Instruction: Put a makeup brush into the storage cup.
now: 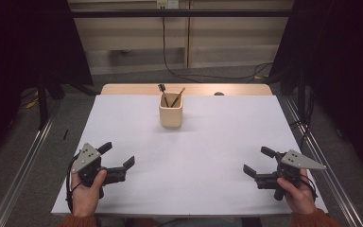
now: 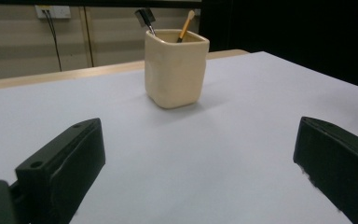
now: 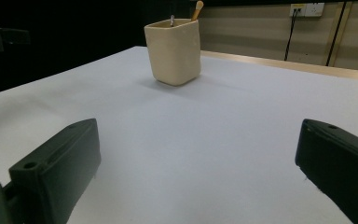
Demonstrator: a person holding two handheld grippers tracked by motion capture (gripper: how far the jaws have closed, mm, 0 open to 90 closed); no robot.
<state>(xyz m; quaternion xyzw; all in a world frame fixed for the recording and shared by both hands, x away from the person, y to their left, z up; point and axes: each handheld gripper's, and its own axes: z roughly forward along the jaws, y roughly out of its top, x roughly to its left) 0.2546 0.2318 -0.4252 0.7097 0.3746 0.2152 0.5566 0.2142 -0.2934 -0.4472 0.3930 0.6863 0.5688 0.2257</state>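
A cream square cup [image 1: 171, 116] stands upright at the middle back of the white table sheet [image 1: 189, 161]. Two tools lean in it: a black-headed one [image 1: 162, 90] and a wooden-handled one [image 1: 178, 96]. My left gripper [image 1: 118, 155] rests near the front left, held by a hand, jaws wide open and empty. My right gripper [image 1: 258, 161] rests near the front right, also open with nothing between its jaws. The left gripper view shows the cup [image 2: 175, 67] ahead between the open jaws, and the right gripper view shows the cup [image 3: 173, 50] ahead to the left.
A wooden table edge [image 1: 132, 89] runs behind the white sheet. Metal rails [image 1: 26, 161] flank the table on both sides. Cables [image 1: 217, 75] lie on the floor behind. A small dark object [image 1: 219, 94] sits at the back edge.
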